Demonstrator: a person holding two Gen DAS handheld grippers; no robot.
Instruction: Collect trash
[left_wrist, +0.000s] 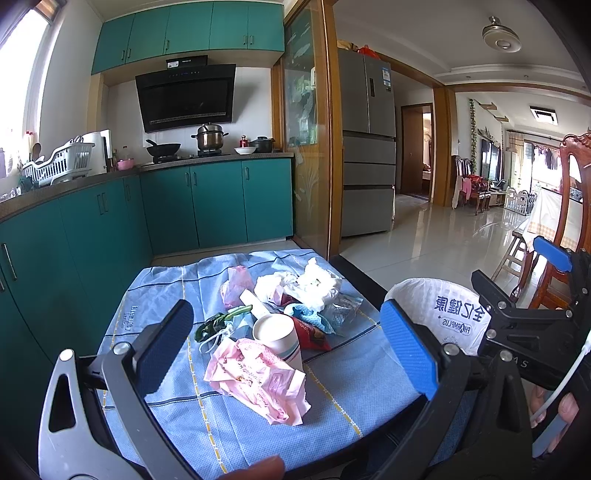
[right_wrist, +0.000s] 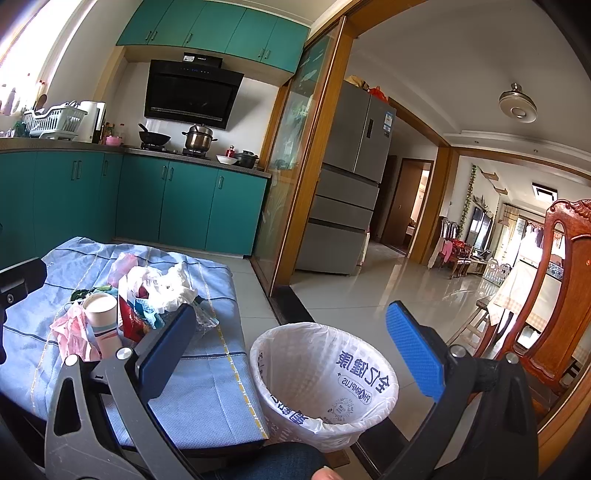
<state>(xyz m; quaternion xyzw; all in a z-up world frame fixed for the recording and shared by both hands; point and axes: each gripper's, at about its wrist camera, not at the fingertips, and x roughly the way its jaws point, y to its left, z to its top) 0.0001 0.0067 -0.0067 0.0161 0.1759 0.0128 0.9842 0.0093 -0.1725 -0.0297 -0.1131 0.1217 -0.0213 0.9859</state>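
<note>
A pile of trash lies on a small table with a blue cloth (left_wrist: 229, 424): a pink wrapper (left_wrist: 258, 380), a paper cup (left_wrist: 277, 338), a red packet (left_wrist: 314, 334), white crumpled tissues (left_wrist: 314, 284), a pink bag (left_wrist: 236, 284) and green scraps (left_wrist: 218, 323). My left gripper (left_wrist: 288, 347) is open, its fingers either side of the pink wrapper and cup, empty. A white-lined trash bin (right_wrist: 325, 376) stands right of the table. My right gripper (right_wrist: 291, 347) is open and empty above the bin. The pile also shows in the right wrist view (right_wrist: 122, 310).
Teal kitchen cabinets (left_wrist: 110, 229) stand left and behind. A glass sliding door frame (left_wrist: 325, 147) and a grey fridge (left_wrist: 365, 147) are behind. A wooden chair (right_wrist: 554, 295) stands at the right. Tiled floor (right_wrist: 369, 295) lies beyond the bin.
</note>
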